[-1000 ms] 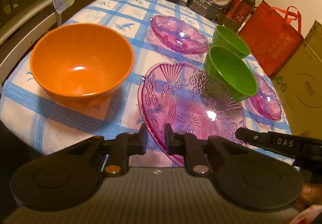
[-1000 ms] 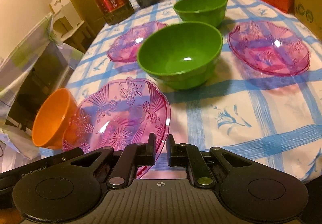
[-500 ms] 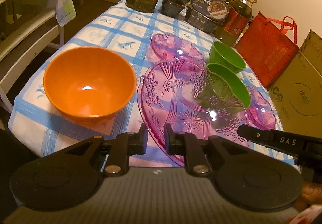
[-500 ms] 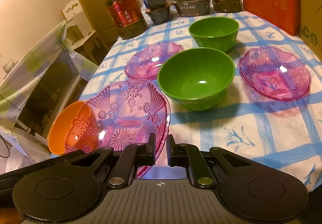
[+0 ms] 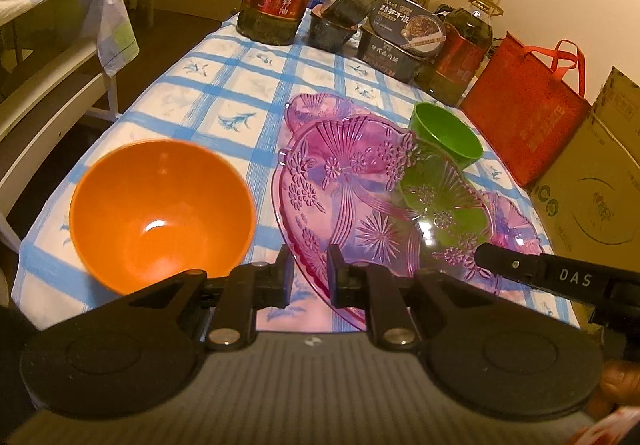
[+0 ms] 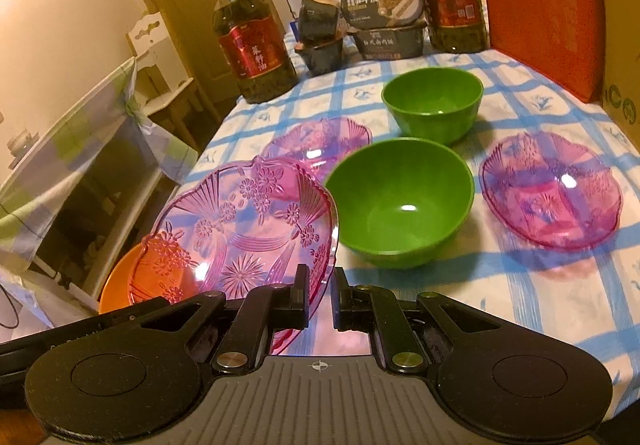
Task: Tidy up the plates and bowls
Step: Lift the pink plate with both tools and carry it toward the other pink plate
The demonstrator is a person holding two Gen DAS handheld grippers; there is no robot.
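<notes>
The pink plate [image 5: 372,201] hangs tilted above the table [image 5: 224,93], its near rim clenched by both the left gripper [image 5: 309,277] and right gripper [image 6: 320,299] — the carry step. Next, I judge, it wants lowering level onto another pink plate [image 6: 316,143] — without clipping the green bowl [image 6: 400,207].

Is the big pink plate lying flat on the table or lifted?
Lifted and tilted: the big pink plate is clamped at its rim by both tools, overlapping the orange bowl behind it.
</notes>
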